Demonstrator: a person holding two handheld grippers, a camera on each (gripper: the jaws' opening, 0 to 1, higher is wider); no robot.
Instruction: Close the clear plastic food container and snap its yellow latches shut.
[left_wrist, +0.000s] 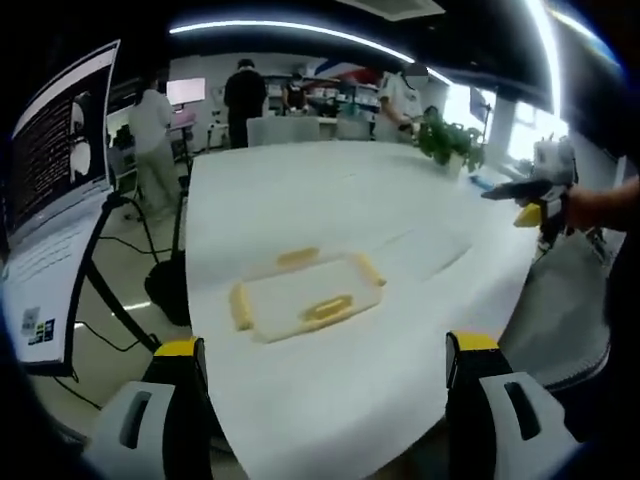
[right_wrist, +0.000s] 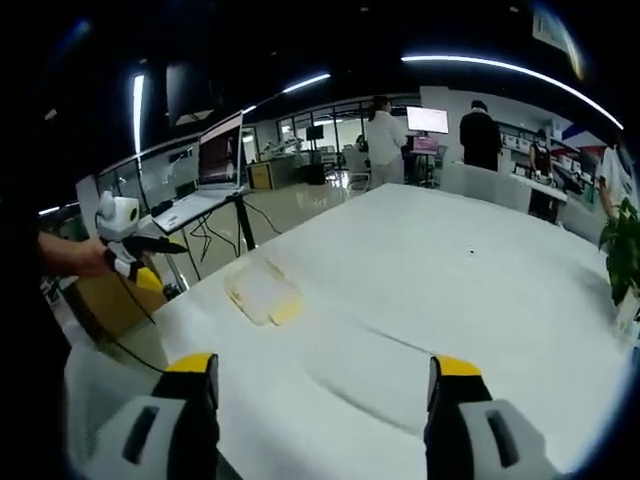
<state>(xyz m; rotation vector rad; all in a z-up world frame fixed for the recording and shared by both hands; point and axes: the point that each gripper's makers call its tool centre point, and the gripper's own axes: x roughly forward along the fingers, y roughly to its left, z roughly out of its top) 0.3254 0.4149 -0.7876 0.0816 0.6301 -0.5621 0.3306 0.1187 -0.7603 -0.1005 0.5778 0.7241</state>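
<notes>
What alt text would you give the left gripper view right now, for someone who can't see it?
A clear plastic food container with yellow latches lies on a white table, beyond the open left gripper, whose fingers touch nothing. The right gripper comes in at the right edge, apart from the container; a laptop stands left and people stand behind.

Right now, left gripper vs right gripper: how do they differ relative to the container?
The left gripper sits closer to the clear container, which lies just ahead between its jaws; the right gripper is farther off, with the container up and to its left. The left gripper faces a latch side-on; the right gripper sees the container at an angle. Both are open, holding nothing, above the white table.
</notes>
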